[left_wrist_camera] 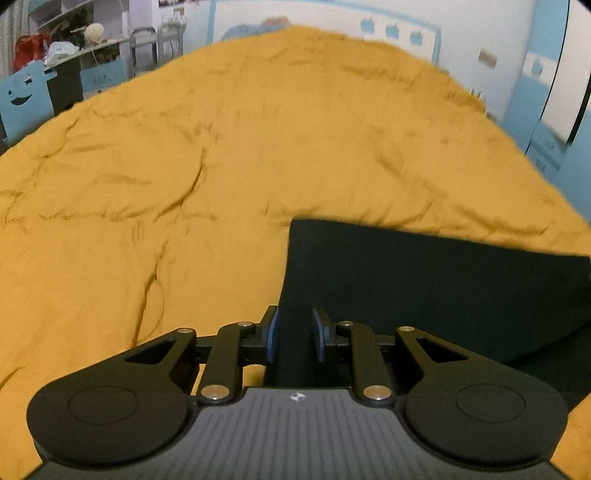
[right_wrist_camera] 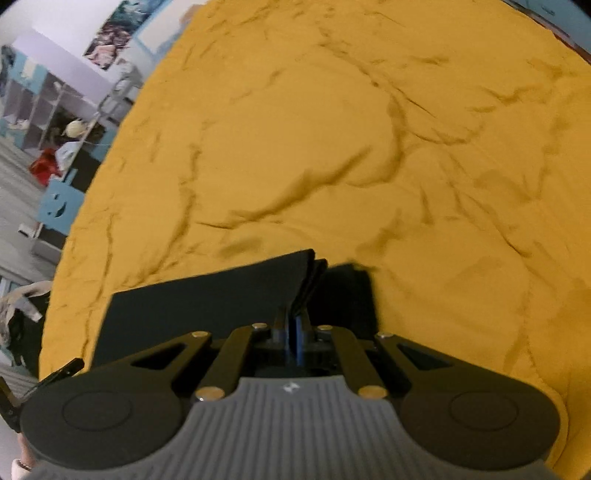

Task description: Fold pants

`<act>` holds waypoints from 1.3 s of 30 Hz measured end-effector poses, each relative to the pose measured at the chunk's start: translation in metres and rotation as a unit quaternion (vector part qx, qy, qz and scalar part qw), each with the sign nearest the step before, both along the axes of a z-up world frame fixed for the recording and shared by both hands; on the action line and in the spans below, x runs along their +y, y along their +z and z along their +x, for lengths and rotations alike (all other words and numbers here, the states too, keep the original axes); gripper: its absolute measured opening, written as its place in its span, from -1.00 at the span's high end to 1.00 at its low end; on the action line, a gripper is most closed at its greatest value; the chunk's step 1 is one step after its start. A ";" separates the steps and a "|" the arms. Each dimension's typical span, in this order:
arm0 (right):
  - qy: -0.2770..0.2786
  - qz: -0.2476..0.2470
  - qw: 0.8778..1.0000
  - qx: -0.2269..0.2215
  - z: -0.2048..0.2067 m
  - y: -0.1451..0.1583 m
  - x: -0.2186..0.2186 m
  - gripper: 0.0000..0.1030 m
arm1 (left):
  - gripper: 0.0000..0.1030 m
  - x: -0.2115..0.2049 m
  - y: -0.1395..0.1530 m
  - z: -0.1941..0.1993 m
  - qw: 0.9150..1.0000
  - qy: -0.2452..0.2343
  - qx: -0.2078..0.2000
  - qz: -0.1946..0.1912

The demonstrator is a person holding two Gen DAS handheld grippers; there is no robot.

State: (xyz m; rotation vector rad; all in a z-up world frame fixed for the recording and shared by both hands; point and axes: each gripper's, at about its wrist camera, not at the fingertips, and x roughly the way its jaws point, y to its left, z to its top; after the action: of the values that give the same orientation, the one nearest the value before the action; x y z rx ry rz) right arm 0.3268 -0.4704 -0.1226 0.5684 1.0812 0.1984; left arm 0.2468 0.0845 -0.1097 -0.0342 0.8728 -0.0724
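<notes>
The dark pants (left_wrist_camera: 424, 280) lie folded on the mustard-yellow bedspread (left_wrist_camera: 221, 147). In the left wrist view my left gripper (left_wrist_camera: 294, 334) is open, its blue pads either side of the pants' left edge, which runs between them. In the right wrist view my right gripper (right_wrist_camera: 293, 332) is shut on the pants (right_wrist_camera: 207, 299), pinching several stacked layers at their right edge and lifting that edge slightly off the bedspread (right_wrist_camera: 314, 147).
The wrinkled yellow bedspread covers the whole bed. Beyond its far and left edges stand shelves with clutter (left_wrist_camera: 74, 40), a blue chair with a smiley cutout (left_wrist_camera: 22, 99) and a wall with blue decals (left_wrist_camera: 391, 29).
</notes>
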 end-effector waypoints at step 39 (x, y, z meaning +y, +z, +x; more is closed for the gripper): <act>-0.164 0.118 0.979 0.004 -0.084 -0.031 -0.011 0.30 | 0.64 0.031 0.000 -0.030 0.995 0.059 -0.006 -0.084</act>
State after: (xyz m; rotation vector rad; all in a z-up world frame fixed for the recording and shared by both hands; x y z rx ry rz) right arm 0.2429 -0.4819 -0.1536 0.9509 0.9621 0.0351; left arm 0.2164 0.1155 -0.1092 -0.2430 0.8500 -0.0357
